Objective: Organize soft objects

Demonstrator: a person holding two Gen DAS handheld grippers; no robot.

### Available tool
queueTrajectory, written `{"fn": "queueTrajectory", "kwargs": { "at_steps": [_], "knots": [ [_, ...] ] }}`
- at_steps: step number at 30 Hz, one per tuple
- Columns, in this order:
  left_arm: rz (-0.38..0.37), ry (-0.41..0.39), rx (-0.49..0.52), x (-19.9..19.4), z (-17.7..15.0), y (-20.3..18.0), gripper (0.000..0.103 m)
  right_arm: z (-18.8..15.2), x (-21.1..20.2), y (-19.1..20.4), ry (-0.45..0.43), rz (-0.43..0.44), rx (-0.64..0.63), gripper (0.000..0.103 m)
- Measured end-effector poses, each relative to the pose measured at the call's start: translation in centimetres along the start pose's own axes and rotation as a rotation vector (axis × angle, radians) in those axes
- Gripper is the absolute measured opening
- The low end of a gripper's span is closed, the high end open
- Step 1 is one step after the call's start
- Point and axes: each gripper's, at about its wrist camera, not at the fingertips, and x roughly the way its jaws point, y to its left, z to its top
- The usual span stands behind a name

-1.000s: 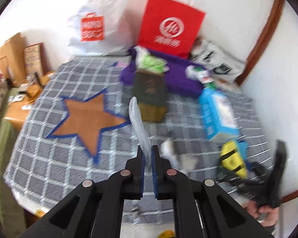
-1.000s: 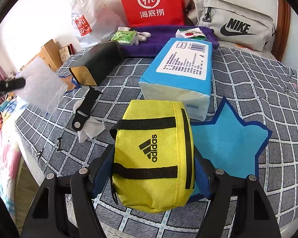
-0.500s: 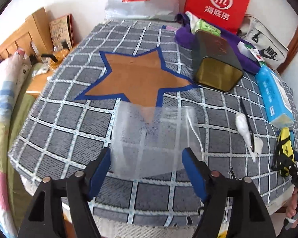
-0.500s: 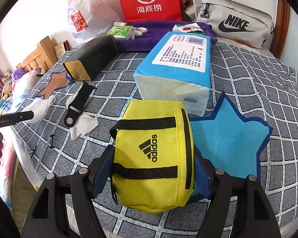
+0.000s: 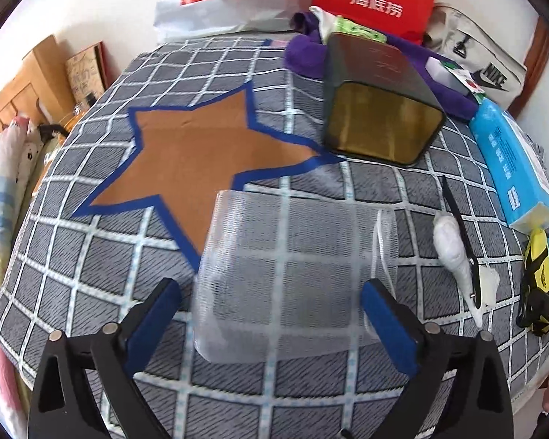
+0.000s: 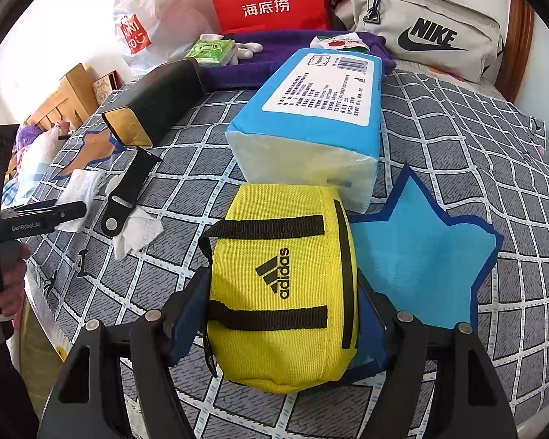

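Observation:
A white see-through mesh bag lies flat on the checked bed cover, overlapping the lower point of the brown star patch. My left gripper straddles the mesh bag. Its jaws are opening, and the blue pads stand clear of the bag's edges. My right gripper is shut on a yellow Adidas pouch, which rests on the cover beside the blue star patch. In the left wrist view the pouch shows at the far right.
A blue tissue pack lies just behind the pouch. A black tin lies on its side by the brown star. A black strap and crumpled white tissues sit between the grippers. Bags and a purple towel line the wall.
The left gripper tipped down toward the bed and opened wide. The mesh bag it pinched upright now lies flat between its fingers. The right gripper and pouch stayed put.

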Motion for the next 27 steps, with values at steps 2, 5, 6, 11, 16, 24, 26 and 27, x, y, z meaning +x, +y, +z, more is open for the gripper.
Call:
{"fn": "queueTrajectory", "kwargs": {
  "at_steps": [2, 5, 6, 11, 16, 24, 26, 27],
  "knots": [
    [-0.004, -0.014, 0.025, 0.0, 0.0, -0.7, 0.101, 0.0, 0.0, -0.1, 0.001, 0.003, 0.002, 0.073],
    [-0.003, -0.042, 0.06, -0.1, -0.3, -1.8, 0.099, 0.0, 0.0, 0.0, 0.002, 0.002, 0.0, 0.073],
    [-0.004, -0.052, 0.07, -0.2, -0.4, -2.1, 0.097, 0.1, 0.0, -0.1, 0.004, 0.002, 0.0, 0.073],
    [-0.031, -0.109, 0.152, -1.3, -1.1, -3.8, 0.057, 0.1, -0.1, -0.1, 0.007, -0.003, 0.0, 0.073],
    [-0.1, -0.104, 0.208, -2.1, -1.5, -5.1, 0.012, -0.1, -0.3, 0.0, 0.004, -0.008, 0.003, 0.073],
    [-0.123, -0.082, 0.155, -3.4, -0.4, -5.2, 0.008, 0.4, -3.4, 0.8, -0.051, 0.007, -0.033, 0.073],
    [-0.123, -0.09, 0.147, -4.3, 0.1, -5.3, 0.008, 0.8, -4.3, 1.0, -0.069, 0.014, -0.042, 0.073],
    [-0.118, -0.096, 0.144, -4.7, 0.3, -5.3, 0.008, 1.2, -4.8, 1.1, -0.08, 0.015, -0.046, 0.073]
  ]
}}
